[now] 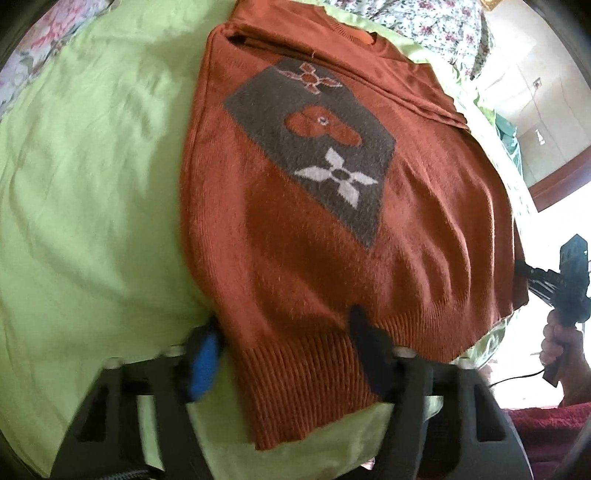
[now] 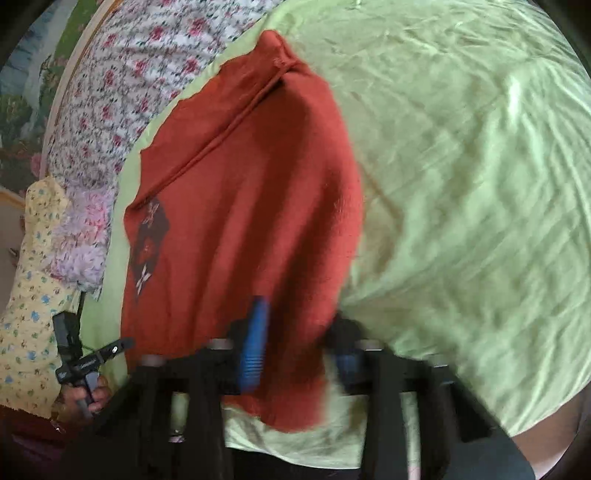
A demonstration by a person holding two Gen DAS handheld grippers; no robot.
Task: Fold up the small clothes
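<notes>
Nearest the left wrist camera, the left gripper (image 1: 286, 350) stands with its fingers apart, one on either side of the ribbed hem of the rust-orange sweater (image 1: 295, 229). Its blue-padded finger (image 1: 204, 363) sits at the hem's left edge on the green bedsheet (image 1: 92, 184); the dark finger rests on top of the ribbing. No clamping on the knit is evident.

From the right wrist view, the right gripper (image 2: 295, 347) likewise has its fingers spread, with the sweater's lower edge lying between them. One blue pad (image 2: 253, 343) lies over the fabric; the other finger sits at the garment's right margin, blurred by motion, so contact cannot be confirmed.

Further out, the sweater lies flat on the bedsheet, front up, with a grey panel (image 1: 314, 147) bearing flower motifs. A sleeve is folded across the upper body; the neckline is near the far edge.

At the far side, a floral quilt (image 1: 424, 26) borders the sheet. The person's right hand (image 1: 561, 350) is cut off at the frame edge, and the left hand (image 2: 86, 397) is partly hidden by its grip.
</notes>
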